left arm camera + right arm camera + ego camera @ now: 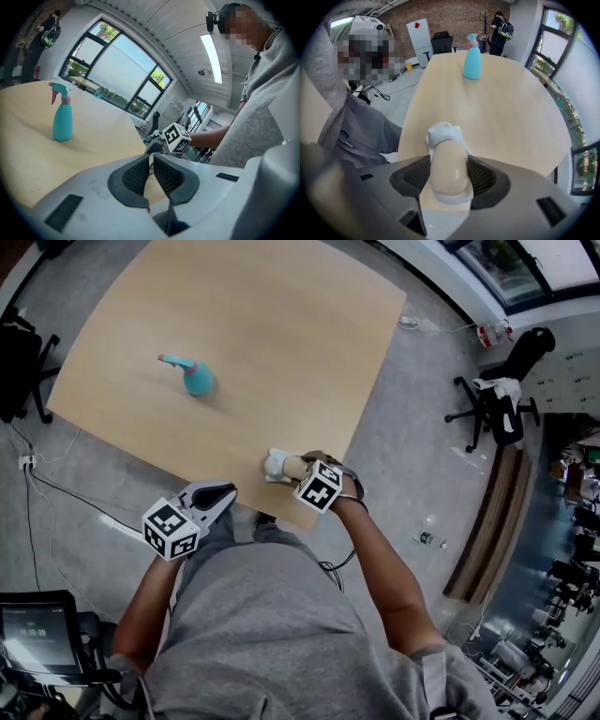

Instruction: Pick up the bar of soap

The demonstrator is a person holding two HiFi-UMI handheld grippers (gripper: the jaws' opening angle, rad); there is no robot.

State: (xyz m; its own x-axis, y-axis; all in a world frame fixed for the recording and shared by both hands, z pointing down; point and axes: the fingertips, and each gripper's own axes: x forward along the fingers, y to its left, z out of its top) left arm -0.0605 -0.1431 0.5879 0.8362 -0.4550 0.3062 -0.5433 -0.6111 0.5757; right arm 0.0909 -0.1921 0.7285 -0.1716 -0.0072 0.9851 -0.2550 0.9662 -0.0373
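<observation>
Head view: the marker cube on the right gripper (pixel 448 161) hid most of the bar of soap (pixel 449 176). Only a beige end and its white dish (pixel 275 463) showed at the near edge of the pale wooden table (pixel 262 324). In the right gripper view, both pads pressed the bar's sides as it lay in the dish. The left gripper (pixel 151 159) hung off the table, its jaws almost together on nothing. A teal spray bottle (pixel 195 377) stood farther in. Grey floor (pixel 412 446) and an office chair (pixel 497 399) lay beyond.
</observation>
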